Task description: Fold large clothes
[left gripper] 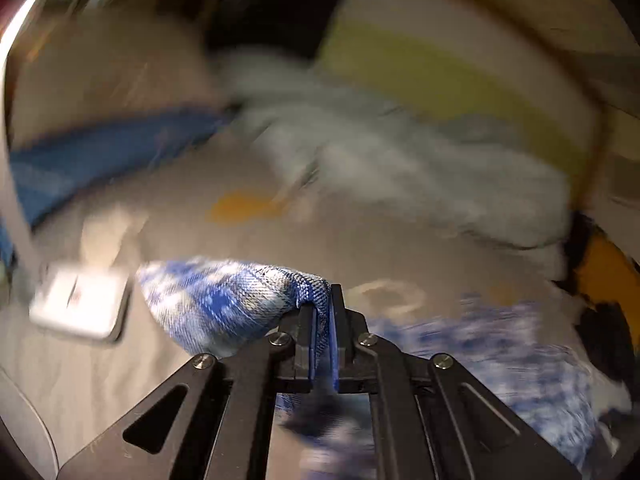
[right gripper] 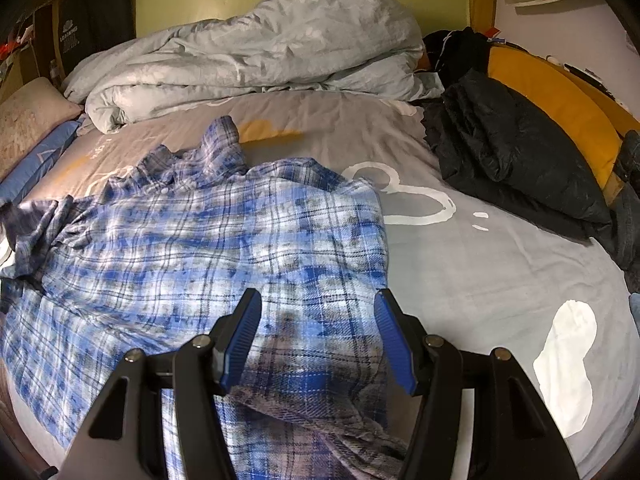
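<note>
plaid shirt (right gripper: pixel 208 240) spread flat on bed (right gripper: pixel 460 264), below crumpled duvet (right gripper: pixel 256 48), left of black jacket (right gripper: pixel 516 160). left tongs (left gripper: pixel 324 300) clamped tight on fold of plaid shirt, cloth lifted off bed. right tongs (right gripper: pixel 318 344) about half open over shirt's lower part, gripping nothing. white phone (left gripper: pixel 80 304) on bed left of pinched fold.

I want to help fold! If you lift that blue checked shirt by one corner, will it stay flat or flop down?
Probably flop. The plaid shirt already lies in soft wrinkles on the bed sheet, so it looks limp. Where the left gripper pinches a bit of it, the cloth droops around the fingers. It looks thin, likely light, so the rest would probably trail behind.
</note>
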A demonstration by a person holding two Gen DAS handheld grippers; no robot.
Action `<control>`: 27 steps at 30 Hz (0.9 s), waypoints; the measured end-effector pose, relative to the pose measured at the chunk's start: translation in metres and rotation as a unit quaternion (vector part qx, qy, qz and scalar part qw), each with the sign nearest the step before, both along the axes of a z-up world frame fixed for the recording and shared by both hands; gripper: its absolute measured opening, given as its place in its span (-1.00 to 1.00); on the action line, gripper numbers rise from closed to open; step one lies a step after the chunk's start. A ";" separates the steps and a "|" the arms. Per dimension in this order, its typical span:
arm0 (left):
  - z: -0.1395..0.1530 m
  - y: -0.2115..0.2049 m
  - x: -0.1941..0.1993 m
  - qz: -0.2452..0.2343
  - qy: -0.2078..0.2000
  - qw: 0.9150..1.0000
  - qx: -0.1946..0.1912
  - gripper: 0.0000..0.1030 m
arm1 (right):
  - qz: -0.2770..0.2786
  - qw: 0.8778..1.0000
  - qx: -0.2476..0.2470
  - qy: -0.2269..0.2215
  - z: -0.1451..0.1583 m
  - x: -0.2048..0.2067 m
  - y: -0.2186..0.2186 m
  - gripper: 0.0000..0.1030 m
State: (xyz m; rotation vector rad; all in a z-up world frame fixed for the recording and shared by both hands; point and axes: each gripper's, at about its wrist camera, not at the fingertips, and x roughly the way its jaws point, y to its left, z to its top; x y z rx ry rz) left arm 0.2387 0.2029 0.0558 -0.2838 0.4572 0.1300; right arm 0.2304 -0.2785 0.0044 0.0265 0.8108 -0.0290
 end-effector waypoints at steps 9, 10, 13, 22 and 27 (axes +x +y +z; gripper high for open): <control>0.042 -0.187 -0.035 -0.199 -0.040 0.976 0.076 -0.91 | -0.026 1.000 0.002 -0.011 0.005 -0.002 -0.010 0.09; 0.035 -0.206 -0.037 -0.215 -0.047 0.971 0.091 -0.91 | -0.029 1.000 0.007 -0.010 0.005 -0.002 -0.012 0.09; 0.011 -0.250 -0.036 -0.256 -0.024 0.959 0.118 -0.82 | -0.031 0.999 0.025 -0.007 0.006 -0.002 -0.016 0.09; -0.034 -0.256 -0.060 -0.308 0.050 0.941 0.133 0.34 | -0.007 1.000 0.020 -0.023 0.014 -0.010 -0.010 0.09; -0.028 -0.218 -0.083 -0.291 0.049 0.948 0.116 0.43 | 0.010 1.000 0.011 -0.023 0.012 -0.010 0.001 0.08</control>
